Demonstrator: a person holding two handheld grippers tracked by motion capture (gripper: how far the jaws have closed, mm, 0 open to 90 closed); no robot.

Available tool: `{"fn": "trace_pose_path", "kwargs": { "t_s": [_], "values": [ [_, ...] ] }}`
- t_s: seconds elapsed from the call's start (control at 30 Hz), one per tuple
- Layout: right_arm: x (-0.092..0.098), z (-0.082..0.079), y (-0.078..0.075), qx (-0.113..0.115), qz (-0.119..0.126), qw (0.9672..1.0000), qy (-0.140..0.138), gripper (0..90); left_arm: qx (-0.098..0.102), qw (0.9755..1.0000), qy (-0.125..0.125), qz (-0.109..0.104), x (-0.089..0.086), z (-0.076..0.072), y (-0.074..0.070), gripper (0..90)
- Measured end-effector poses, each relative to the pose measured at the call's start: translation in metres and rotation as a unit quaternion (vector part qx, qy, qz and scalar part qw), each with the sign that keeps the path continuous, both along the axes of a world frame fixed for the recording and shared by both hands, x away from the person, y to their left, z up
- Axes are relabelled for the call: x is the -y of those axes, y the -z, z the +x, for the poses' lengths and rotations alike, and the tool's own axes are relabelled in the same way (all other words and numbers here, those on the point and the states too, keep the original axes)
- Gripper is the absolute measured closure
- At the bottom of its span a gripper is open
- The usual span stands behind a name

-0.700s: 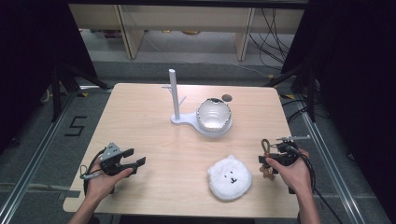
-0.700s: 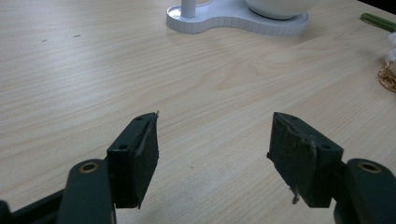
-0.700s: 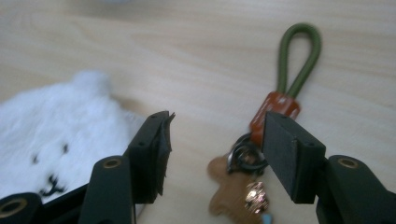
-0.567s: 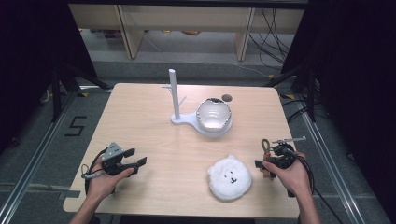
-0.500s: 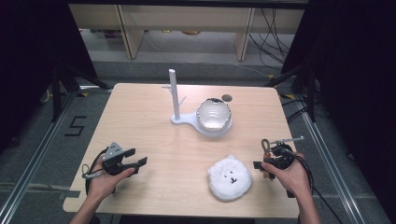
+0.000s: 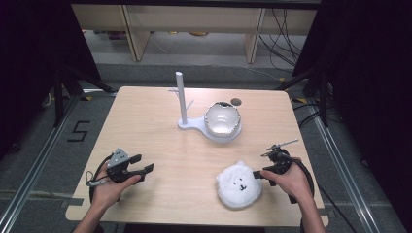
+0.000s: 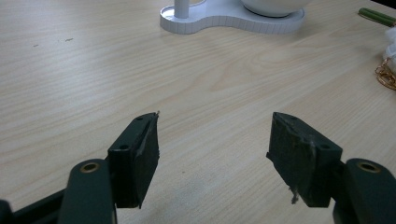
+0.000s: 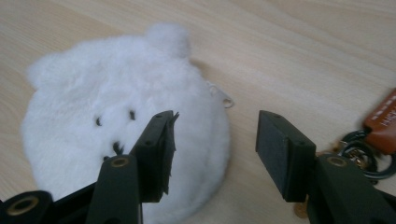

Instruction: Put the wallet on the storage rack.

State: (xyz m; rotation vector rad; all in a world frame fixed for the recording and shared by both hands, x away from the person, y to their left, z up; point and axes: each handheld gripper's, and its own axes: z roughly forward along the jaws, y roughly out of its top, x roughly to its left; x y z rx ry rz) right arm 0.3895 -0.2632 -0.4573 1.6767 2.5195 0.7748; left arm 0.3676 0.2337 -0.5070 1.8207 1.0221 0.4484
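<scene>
My right tongs (image 6: 266,171) hover released at the near right of the bench (image 6: 145,116), jaws spread wide and holding nothing. The white plush bear pouch (image 6: 238,184) lies flat just beside them, toward the middle of the bench; in the right gripper view its edge (image 8: 205,140) sits beneath the gap between the jaws. It is roughly round, so no long axis matters. My left tongs (image 6: 141,167) rest released and empty, well apart at the near left. I judge the right hand (image 6: 291,182) far better placed to grasp it.
</scene>
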Motion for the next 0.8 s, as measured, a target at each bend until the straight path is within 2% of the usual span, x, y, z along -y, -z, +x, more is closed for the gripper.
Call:
{"fn": "trace_pose_path", "kwargs": {
  "t_s": [0.07, 0.1, 0.2, 0.23, 0.27, 0.3, 0.33, 0.37, 0.4, 0.43, 0.57, 0.6, 0.67, 0.7, 0.73, 0.8],
  "values": [
    [-0.004, 0.002, 0.002, -0.007, -0.007, 0.9999, -0.001, 47.2, 0.000, 1.0000, -0.002, 0.000, 0.001, 0.000, 0.000, 32.5],
    [-0.010, 0.003, 0.005, -0.026, -0.013, 0.9994, 0.016, 46.7, -0.003, 1.0000, -0.005, 0.004, 0.001, 0.000, 0.000, 32.5],
    [-0.013, 0.004, 0.007, -0.039, -0.011, 0.9990, 0.020, 46.5, -0.001, 1.0000, 0.000, 0.001, 0.001, 0.001, 0.000, 32.4],
    [-0.012, 0.008, 0.010, -0.034, -0.013, 0.9993, -0.004, 46.5, -0.002, 1.0000, -0.002, 0.004, 0.001, 0.000, 0.000, 32.4],
    [-0.012, 0.008, 0.010, -0.034, -0.013, 0.9993, -0.004, 46.5, -0.001, 1.0000, -0.001, 0.003, 0.001, 0.000, 0.001, 32.4],
    [-0.017, 0.007, 0.010, -0.056, -0.009, 0.9983, 0.011, 46.5, -0.002, 1.0000, -0.001, 0.004, 0.001, 0.000, 0.001, 32.4],
    [-0.017, 0.007, 0.010, -0.056, -0.009, 0.9983, 0.011, 46.5, -0.003, 1.0000, -0.001, 0.004, 0.001, 0.000, 0.001, 32.4],
    [-0.017, 0.010, 0.012, -0.045, -0.010, 0.9989, -0.007, 46.5, -0.003, 1.0000, -0.001, 0.004, 0.001, -0.001, 0.001, 32.4],
    [-0.018, 0.011, 0.014, -0.042, -0.015, 0.9990, -0.009, 46.6, -0.003, 1.0000, -0.001, 0.003, 0.001, -0.001, 0.001, 32.4],
    [-0.025, 0.009, 0.013, -0.079, -0.013, 0.9967, 0.014, 47.0, -0.003, 1.0000, -0.001, 0.004, 0.001, -0.001, 0.001, 32.4],
    [-0.027, 0.011, 0.016, -0.088, -0.014, 0.9959, 0.011, 49.2, -0.003, 1.0000, -0.001, 0.004, 0.001, -0.001, 0.002, 32.4],
    [-0.025, 0.013, 0.018, -0.075, -0.018, 0.9970, -0.003, 51.1, -0.003, 1.0000, 0.002, 0.003, 0.000, -0.001, 0.003, 32.4],
    [-0.024, 0.014, 0.020, -0.076, -0.018, 0.9969, -0.011, 54.2, -0.004, 1.0000, 0.000, 0.005, 0.000, -0.001, 0.003, 32.4],
    [-0.026, 0.013, 0.018, -0.093, -0.010, 0.9956, 0.001, 56.0, -0.007, 0.9999, -0.002, 0.010, 0.000, -0.001, 0.003, 32.3],
    [-0.026, 0.014, 0.019, -0.095, -0.015, 0.9953, -0.001, 61.2, -0.006, 0.9999, -0.002, 0.008, 0.000, -0.001, 0.003, 32.3],
    [-0.026, 0.014, 0.019, -0.090, -0.019, 0.9958, -0.002, 64.1, -0.005, 1.0000, -0.001, 0.007, 0.000, -0.001, 0.003, 32.3]
  ]
}}
